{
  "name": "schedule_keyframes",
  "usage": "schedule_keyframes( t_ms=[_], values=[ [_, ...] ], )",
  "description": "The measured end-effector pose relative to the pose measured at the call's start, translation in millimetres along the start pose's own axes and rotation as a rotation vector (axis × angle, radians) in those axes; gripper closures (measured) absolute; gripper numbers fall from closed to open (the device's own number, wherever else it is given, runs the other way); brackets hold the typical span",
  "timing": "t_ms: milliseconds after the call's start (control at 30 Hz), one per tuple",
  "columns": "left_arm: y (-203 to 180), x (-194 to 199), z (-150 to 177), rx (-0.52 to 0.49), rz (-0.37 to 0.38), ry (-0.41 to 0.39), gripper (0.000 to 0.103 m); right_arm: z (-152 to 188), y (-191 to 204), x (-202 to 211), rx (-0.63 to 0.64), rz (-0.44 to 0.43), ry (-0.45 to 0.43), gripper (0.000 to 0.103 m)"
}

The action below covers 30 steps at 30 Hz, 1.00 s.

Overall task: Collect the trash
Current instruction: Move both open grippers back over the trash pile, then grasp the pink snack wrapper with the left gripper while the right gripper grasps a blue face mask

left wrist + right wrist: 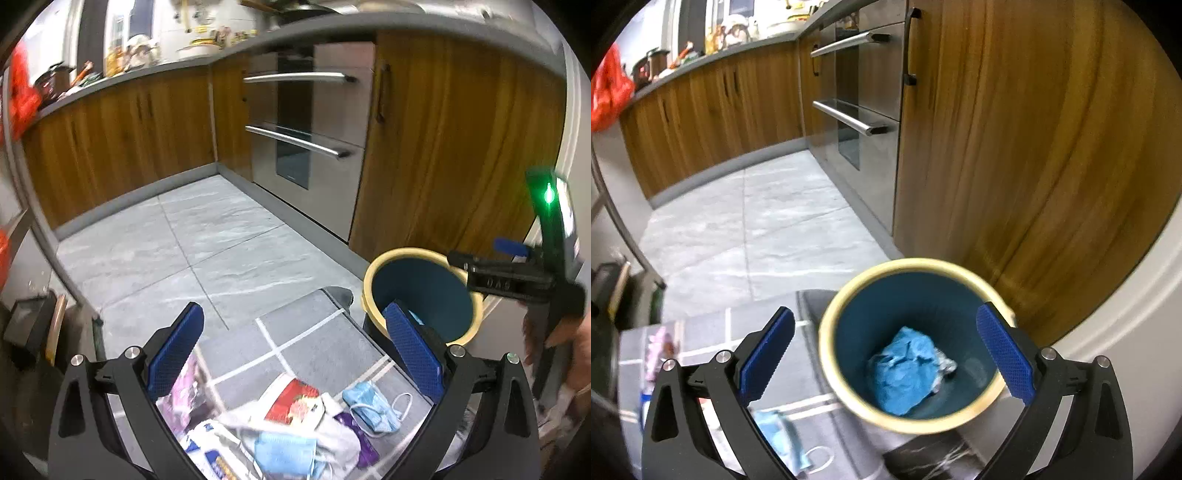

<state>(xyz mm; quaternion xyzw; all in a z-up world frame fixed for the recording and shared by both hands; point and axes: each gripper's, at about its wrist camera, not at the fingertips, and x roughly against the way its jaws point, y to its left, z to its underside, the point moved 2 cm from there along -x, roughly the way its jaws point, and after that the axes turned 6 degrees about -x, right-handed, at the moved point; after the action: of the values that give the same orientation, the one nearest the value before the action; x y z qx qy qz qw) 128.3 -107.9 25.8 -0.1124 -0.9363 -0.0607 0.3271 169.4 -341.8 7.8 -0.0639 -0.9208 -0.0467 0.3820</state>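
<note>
A teal bin with a cream rim [912,347] stands beside a grey table; it also shows in the left wrist view [424,295]. A crumpled blue item [905,373] lies at the bin's bottom. My right gripper [886,354] is open and empty above the bin mouth; it appears in the left wrist view [491,266] at the right. My left gripper [295,350] is open and empty above the grey table [317,332], over a trash pile: a blue face mask [373,406], a red-and-white wrapper [291,402], a pink packet [181,391] and blue-white packaging [214,454].
Wooden cabinets [454,147] and a steel oven with bar handles [303,136] stand behind the bin. A grey tiled floor [184,240] lies beyond the table. A cluttered counter [122,70] runs along the back. Dark objects [33,328] sit at the left.
</note>
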Motion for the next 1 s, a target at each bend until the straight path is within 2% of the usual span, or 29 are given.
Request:
schedule_keyframes(
  t_ms=[100, 200, 367, 567, 633, 733, 833, 1000],
  values=[
    [14.8, 25.4, 4.6, 0.006, 0.000, -0.013, 0.006, 7.9, 1.8, 6.7, -0.005, -0.018, 0.015, 0.005],
    [33.1, 49.3, 18.6, -0.035, -0.048, -0.008, 0.006, 18.6, 4.4, 13.9, -0.020, -0.060, 0.059, 0.005],
    [73.8, 66.7, 52.4, -0.001, -0.099, 0.058, 0.006, 33.5, 9.8, 26.2, -0.078, -0.116, 0.102, 0.005],
    [112.7, 58.5, 80.3, 0.072, -0.119, 0.111, 0.006, 56.5, 27.0, 20.5, -0.122, -0.099, 0.192, 0.005],
    [122.3, 55.7, 89.7, 0.069, -0.136, 0.128, 0.006, 63.8, 36.3, 14.4, -0.119, -0.107, 0.223, 0.005],
    [137.4, 43.7, 102.4, 0.075, -0.195, 0.175, 0.006, 71.4, 49.8, 5.0, -0.096, -0.115, 0.252, 0.005],
    [147.7, 32.0, 109.8, 0.130, -0.184, 0.210, 0.006, 79.5, 62.4, -7.0, -0.067, -0.112, 0.292, 0.005],
    [152.0, 16.1, 112.2, 0.120, -0.208, 0.230, 0.006, 100.4, 78.0, -31.8, 0.001, -0.095, 0.376, 0.005]
  ],
)
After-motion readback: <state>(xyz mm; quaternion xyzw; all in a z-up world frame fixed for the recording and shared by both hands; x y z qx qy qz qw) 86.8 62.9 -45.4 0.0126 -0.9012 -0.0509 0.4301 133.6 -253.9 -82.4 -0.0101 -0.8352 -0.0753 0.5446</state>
